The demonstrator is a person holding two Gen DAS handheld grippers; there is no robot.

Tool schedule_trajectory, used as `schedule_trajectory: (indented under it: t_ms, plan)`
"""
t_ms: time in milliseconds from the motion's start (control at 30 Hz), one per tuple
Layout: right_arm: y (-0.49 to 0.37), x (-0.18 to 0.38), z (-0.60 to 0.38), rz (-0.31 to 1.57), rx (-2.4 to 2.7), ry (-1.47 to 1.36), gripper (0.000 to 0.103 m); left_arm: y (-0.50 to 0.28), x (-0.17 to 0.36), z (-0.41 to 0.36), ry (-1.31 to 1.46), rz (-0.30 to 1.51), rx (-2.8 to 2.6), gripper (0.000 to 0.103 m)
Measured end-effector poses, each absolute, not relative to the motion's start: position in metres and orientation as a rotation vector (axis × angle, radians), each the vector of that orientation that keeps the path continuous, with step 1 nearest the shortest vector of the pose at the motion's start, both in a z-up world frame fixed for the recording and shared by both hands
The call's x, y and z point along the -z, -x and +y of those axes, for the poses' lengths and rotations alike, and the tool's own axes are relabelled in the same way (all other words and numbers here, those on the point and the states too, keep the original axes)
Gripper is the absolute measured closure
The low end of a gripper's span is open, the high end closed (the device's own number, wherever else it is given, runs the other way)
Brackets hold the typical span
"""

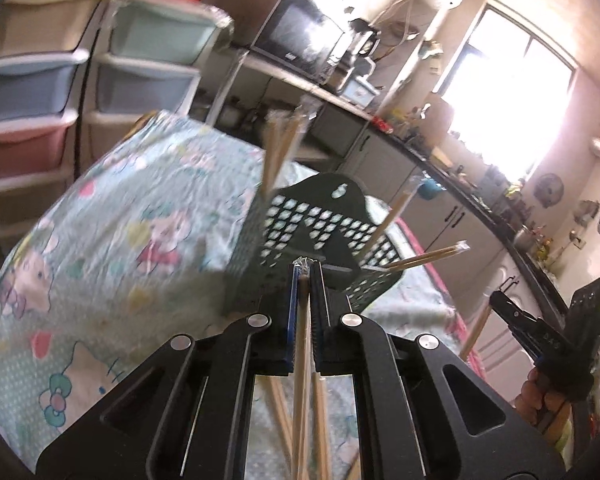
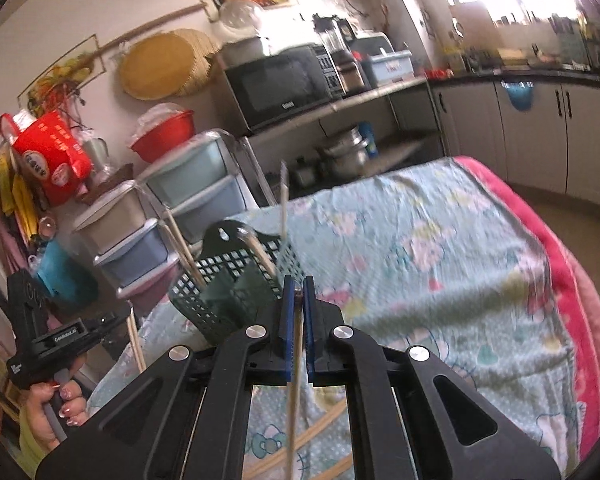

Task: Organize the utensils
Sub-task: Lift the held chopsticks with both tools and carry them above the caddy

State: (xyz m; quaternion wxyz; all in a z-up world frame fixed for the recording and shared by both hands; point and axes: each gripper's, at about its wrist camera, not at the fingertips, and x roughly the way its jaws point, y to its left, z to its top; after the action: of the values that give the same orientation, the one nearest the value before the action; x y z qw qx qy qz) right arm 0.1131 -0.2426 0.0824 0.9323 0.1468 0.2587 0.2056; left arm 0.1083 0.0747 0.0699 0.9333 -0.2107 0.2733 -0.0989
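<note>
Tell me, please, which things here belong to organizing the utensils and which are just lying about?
Job:
- green utensil basket
- wrapped chopsticks in the basket
- left gripper, shut on a chopstick
- right gripper, shut on a chopstick

Lying about:
- microwave
- drawer units
- red bowl

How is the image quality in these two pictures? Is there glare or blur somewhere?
Left wrist view: the window is blown out and washes the wall around it; the drawers and tablecloth are smeared by motion blur. Right wrist view: milder glare at top right, light blur on the basket; the microwave reads clearly. Both views show fisheye bending.
</note>
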Motion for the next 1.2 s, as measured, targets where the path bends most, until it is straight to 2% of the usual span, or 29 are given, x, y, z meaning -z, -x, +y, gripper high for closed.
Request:
schedule_trajectory:
  t_ms: [433, 1200]
  plan:
    - [-0.097, -0.118, -0.218, 0.430, -0.483, -0.233, 0.099, -0.111, -0.111, 0.047, 0.365, 0.468, 0.276, 0.100]
    - [-0.105, -0.159, -0.180, 0.330, -0.551, -0.181, 0.099, -0.126, -0.182, 0.050, 0.304, 0.270, 0.207, 0.100]
